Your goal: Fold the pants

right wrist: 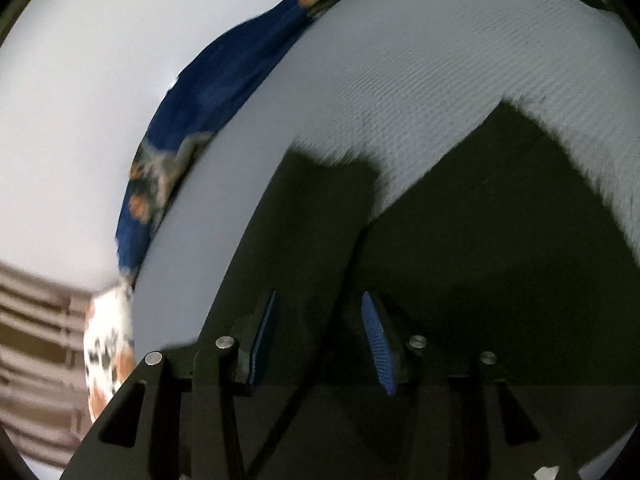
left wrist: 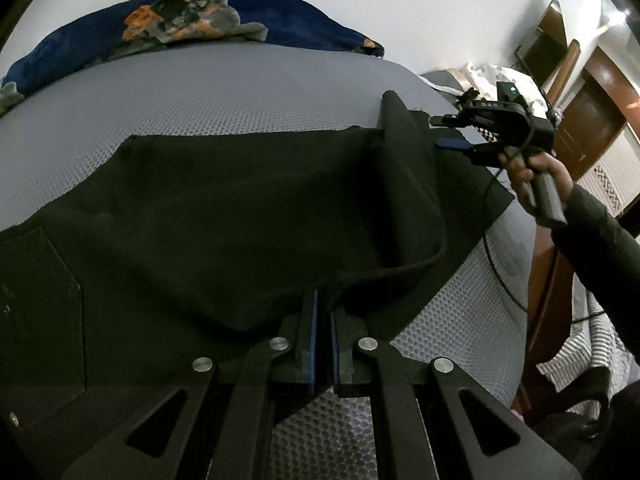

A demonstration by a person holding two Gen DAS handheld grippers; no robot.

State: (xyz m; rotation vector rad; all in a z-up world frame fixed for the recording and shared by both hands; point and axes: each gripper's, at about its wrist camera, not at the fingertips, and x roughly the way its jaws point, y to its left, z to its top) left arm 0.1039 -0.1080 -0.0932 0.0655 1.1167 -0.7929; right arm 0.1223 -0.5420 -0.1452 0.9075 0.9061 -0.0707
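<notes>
Black pants (left wrist: 240, 208) lie spread over a grey mesh mattress (left wrist: 200, 96). A back pocket shows at the left. My left gripper (left wrist: 323, 300) is shut on the near edge of the pants, where the cloth bunches into a ridge. At the far right a corner of the pants stands up in a fold. Beside that fold, a person's hand (left wrist: 532, 176) holds my right gripper (left wrist: 436, 133) open. The right wrist view is blurred: the right gripper (right wrist: 319, 294) hovers with its jaws apart over the black pants (right wrist: 500, 240), nothing pressed between its blue pads (right wrist: 378, 344).
A blue blanket (left wrist: 200, 20) with orange and grey print lies along the mattress's far edge against a white wall, also in the right wrist view (right wrist: 208, 112). A black cable (left wrist: 492, 264) hangs off the right side. Beyond are a wooden door (left wrist: 592, 120) and striped cloth (left wrist: 580, 344).
</notes>
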